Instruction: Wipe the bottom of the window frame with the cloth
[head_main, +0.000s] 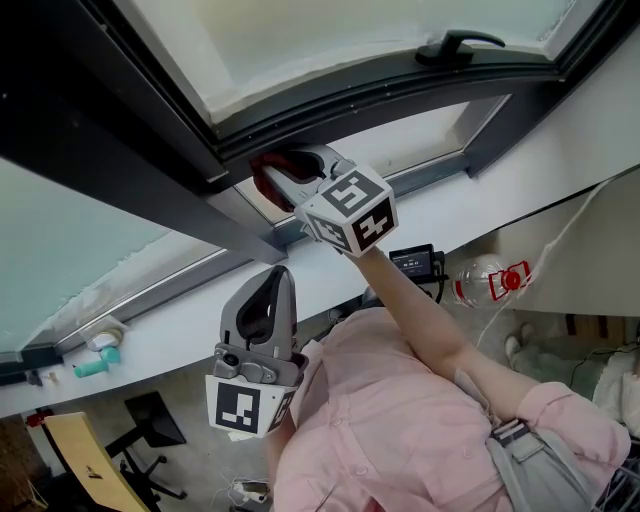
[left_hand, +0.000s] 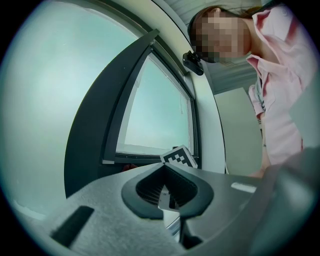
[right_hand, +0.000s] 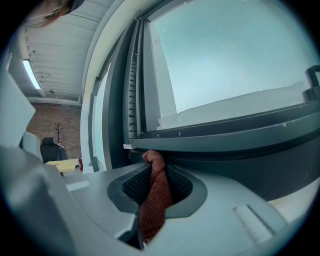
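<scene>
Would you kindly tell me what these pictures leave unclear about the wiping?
- The cloth: mostly pinched inside the right gripper's tongs in the right gripper view; its extent is hidden.
- Whether the cloth touches the window frame: head view, the gripper covers the spot.
- Teal item on the sill: too small, head view.

grippers: 2 | cloth: 1 | window handle: 1 | bottle: 1
</scene>
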